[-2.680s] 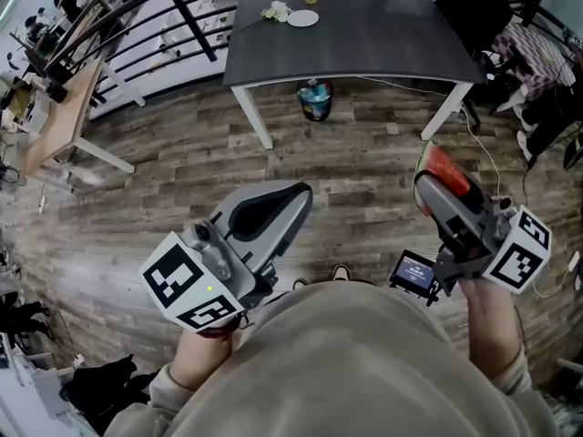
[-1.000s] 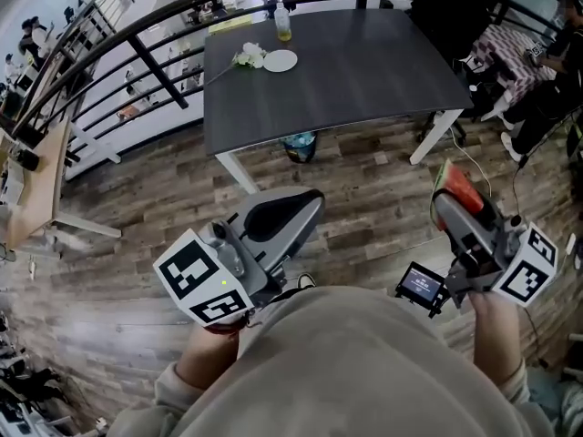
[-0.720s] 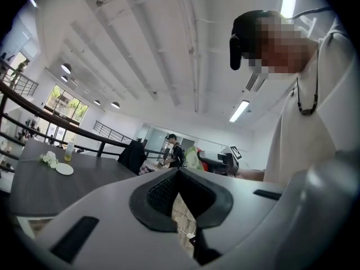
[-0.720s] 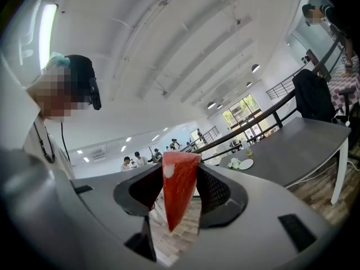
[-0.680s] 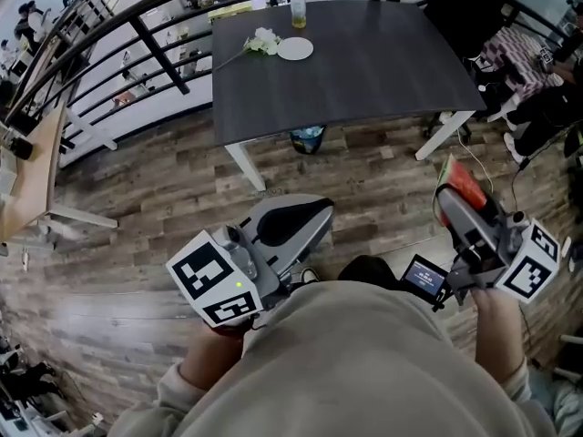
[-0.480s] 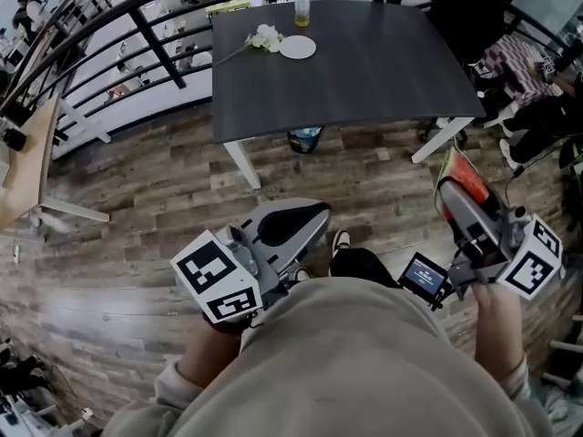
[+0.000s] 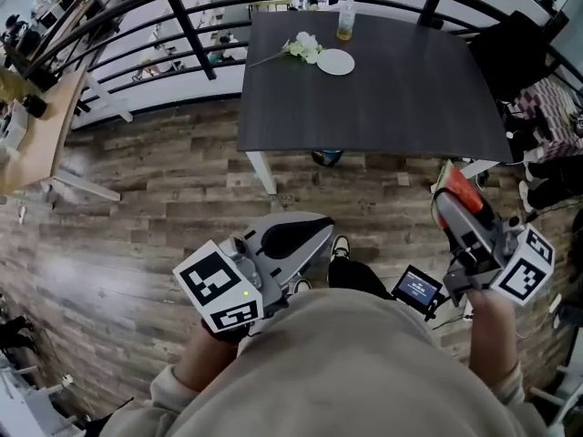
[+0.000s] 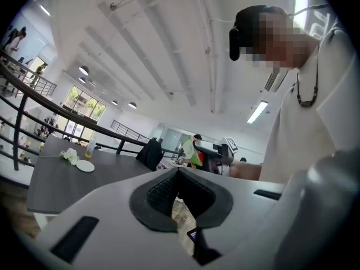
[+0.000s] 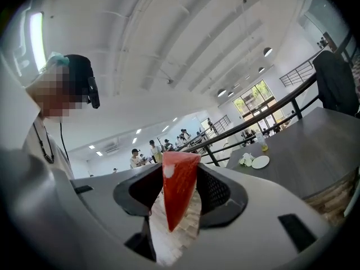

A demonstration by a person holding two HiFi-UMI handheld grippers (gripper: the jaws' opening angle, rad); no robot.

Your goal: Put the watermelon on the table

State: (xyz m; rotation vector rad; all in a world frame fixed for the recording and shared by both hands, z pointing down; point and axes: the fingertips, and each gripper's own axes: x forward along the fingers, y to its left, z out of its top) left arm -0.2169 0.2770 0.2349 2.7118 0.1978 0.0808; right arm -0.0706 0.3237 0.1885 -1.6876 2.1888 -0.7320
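A red watermelon slice (image 7: 453, 183) with a green rind sticks up from my right gripper (image 7: 448, 192), which is shut on it at the right of the head view. In the right gripper view the slice (image 9: 178, 196) stands as a red wedge pinched between the two dark pads. My left gripper (image 7: 308, 229) is held out at the lower middle, its jaws shut on nothing, the tips meeting in the left gripper view (image 8: 178, 171). The dark grey table (image 7: 401, 107) stands ahead on the wooden floor, beyond both grippers.
At the table's far edge lie a white plate (image 7: 336, 62), white flowers (image 7: 303, 46) and a bottle of yellow drink (image 7: 346, 21). A black railing (image 7: 187, 25) runs behind. A bin (image 7: 330, 157) sits under the table. A chair with dark clothing (image 7: 524, 53) stands at the right.
The table has drawn nearer and shifted right in the head view as the person walks. Both grippers travelled along; the right one keeps its hold on the slice.
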